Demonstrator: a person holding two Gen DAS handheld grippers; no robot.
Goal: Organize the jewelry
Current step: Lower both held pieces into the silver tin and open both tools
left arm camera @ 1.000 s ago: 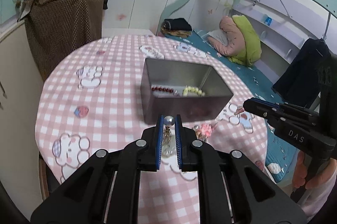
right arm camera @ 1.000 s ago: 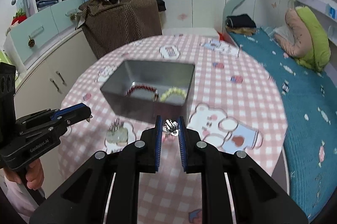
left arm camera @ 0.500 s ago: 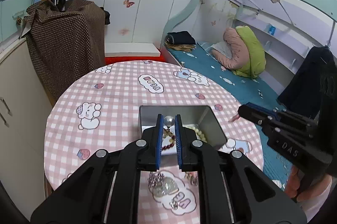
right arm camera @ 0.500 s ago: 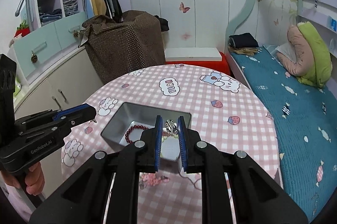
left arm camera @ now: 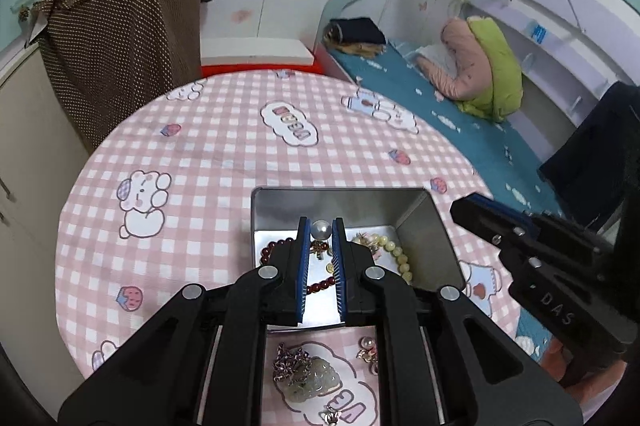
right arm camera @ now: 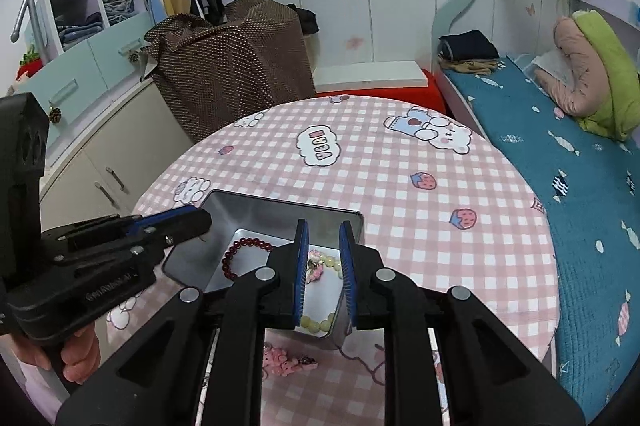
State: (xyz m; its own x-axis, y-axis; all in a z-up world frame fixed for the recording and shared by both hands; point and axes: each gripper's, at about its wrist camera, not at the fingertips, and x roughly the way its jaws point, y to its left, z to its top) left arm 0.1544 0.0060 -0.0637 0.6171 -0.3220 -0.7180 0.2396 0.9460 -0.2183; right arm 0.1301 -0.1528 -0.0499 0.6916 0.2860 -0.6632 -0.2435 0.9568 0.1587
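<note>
Earring (left arm camera: 321, 230) still clenched in our left fingers (left arm camera: 304, 258) over tin (left arm camera: 416, 226); right fingers (right arm camera: 347, 258) just opened, released, charm dropped in.

Bright, even indoor light, soft shadows; both views sharp (edges bowed by fisheye, corners black).

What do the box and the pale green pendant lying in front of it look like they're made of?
The box looks like bare sheet metal, likely tin: grey, thin-walled, with dull mirror reflections inside. The pendant looks like carved jade or glass imitating it: translucent, milky green, glossy; which one, the picture leaves open.
</note>
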